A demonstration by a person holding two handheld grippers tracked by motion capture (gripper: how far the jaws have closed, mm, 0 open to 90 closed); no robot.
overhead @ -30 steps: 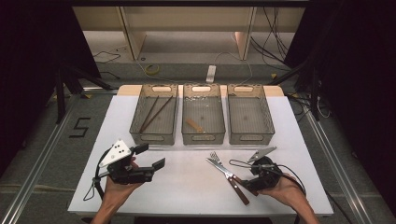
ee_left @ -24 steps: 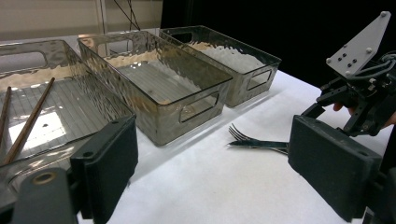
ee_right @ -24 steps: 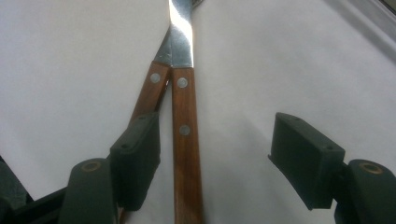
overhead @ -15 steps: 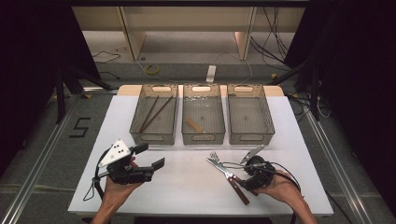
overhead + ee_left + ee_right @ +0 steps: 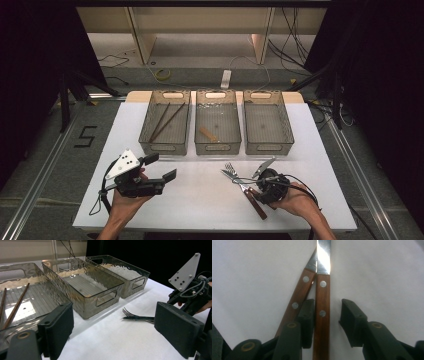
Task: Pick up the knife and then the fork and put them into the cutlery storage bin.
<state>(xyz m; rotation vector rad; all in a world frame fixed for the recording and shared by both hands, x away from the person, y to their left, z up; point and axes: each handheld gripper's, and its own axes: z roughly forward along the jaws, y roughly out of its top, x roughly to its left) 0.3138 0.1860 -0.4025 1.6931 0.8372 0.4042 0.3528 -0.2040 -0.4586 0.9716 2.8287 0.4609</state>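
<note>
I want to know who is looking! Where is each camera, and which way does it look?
High view: above the table, looking forward and down; both hands show.
Left gripper view: on the left gripper, facing three bins and a fork.
Right gripper view: on the right gripper, facing down at two wooden handles.
High and left gripper views share bins and fork.

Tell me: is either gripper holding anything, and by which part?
Nothing held yet. The right gripper is open, jaws straddling one wooden handle without clamping. The left gripper is open, nothing between its jaws.
</note>
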